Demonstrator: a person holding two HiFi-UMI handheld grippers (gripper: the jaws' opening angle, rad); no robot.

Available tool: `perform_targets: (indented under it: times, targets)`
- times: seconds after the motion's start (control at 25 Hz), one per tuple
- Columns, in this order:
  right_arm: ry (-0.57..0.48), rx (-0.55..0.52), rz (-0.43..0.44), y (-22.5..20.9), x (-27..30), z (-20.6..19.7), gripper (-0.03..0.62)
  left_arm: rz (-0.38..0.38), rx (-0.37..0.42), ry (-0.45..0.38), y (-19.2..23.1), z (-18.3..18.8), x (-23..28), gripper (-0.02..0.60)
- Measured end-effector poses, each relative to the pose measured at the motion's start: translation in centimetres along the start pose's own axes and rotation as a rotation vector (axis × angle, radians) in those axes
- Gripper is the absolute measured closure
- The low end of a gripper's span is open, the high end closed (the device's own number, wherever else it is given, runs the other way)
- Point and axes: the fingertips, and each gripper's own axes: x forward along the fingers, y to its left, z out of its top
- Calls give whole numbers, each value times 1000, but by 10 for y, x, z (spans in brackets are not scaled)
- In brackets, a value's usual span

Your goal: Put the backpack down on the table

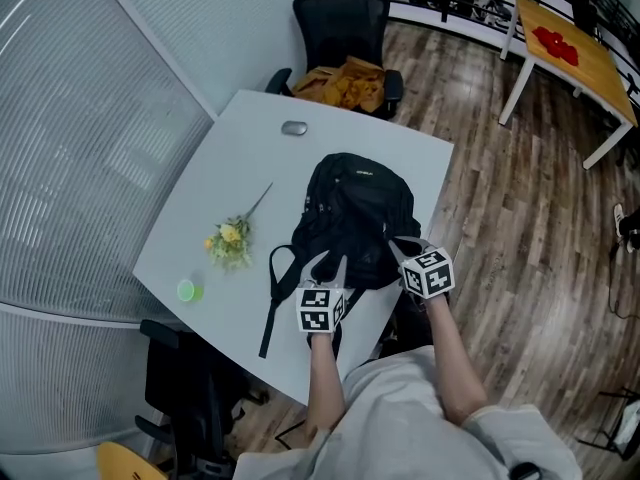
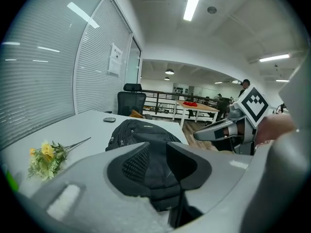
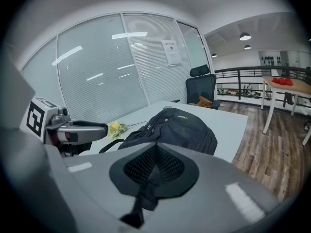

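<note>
A black backpack (image 1: 355,213) lies on the white table (image 1: 225,163) near its right edge, with its straps (image 1: 275,293) trailing toward me. My left gripper (image 1: 329,266) is at the pack's near edge. In the left gripper view its jaws (image 2: 156,152) stand partly apart, and black backpack fabric (image 2: 155,171) fills the gap from pad to pad. My right gripper (image 1: 402,250) is at the pack's near right corner. Its pads (image 3: 154,149) meet on a black strap (image 3: 138,205) that hangs down between them. The pack's body (image 3: 180,127) rests on the tabletop beyond.
A small bunch of yellow flowers (image 1: 230,240) and a green disc (image 1: 187,290) lie left of the pack. A grey oval object (image 1: 294,128) sits at the far side. A black chair (image 1: 345,23) holding orange stuff stands beyond the table. A dark chair (image 1: 190,388) stands near left.
</note>
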Motion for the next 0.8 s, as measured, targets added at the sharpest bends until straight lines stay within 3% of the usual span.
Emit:
perform_targets:
  times: [0.36,0.6,0.8]
  targets:
    - [12,-26,51,9,13,6,594,71,-23,-34,15,10,-8,577]
    - [14,-32,77,10,19,13,594,98,-30,-36,21,13,-8,581]
    - [10,-40,92,12,20,19,594,77,-83,-48,21,17,-7,581]
